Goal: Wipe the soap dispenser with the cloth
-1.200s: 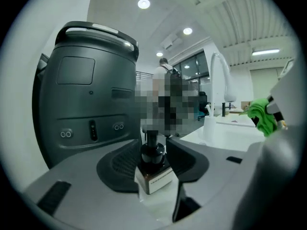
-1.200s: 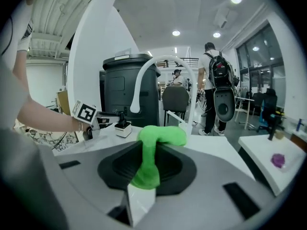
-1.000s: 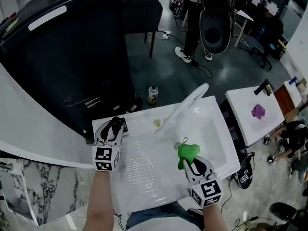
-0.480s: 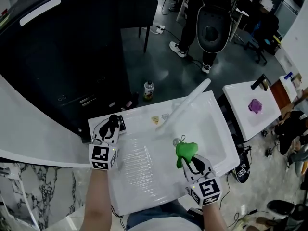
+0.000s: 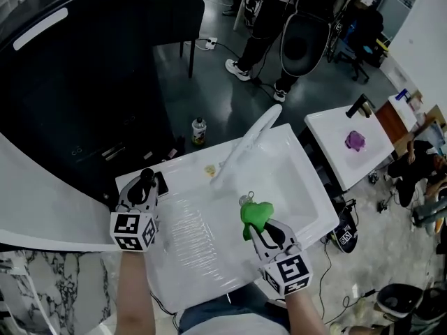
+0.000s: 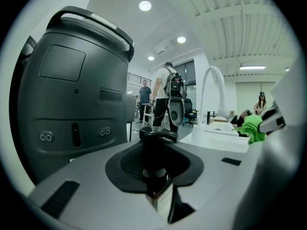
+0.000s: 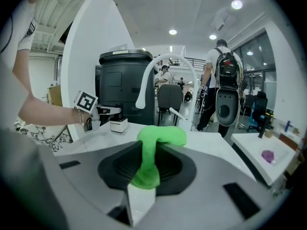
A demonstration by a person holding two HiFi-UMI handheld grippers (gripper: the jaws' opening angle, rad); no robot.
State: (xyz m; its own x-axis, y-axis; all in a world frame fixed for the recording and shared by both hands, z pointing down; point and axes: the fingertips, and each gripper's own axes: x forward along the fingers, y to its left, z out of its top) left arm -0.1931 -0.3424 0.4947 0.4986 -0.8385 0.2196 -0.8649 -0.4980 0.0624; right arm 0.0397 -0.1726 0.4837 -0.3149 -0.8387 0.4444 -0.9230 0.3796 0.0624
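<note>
The left gripper has just been closing its jaws and clamps the soap dispenser at the far left corner of the counter. The right gripper pinches a green cloth near the faucet, well apart from the dispenser.

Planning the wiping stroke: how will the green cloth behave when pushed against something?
Likely floppy: the green cloth bulges and droops past the jaws of the right hand-held gripper. Probably light, since a small pinch holds it up.
</note>
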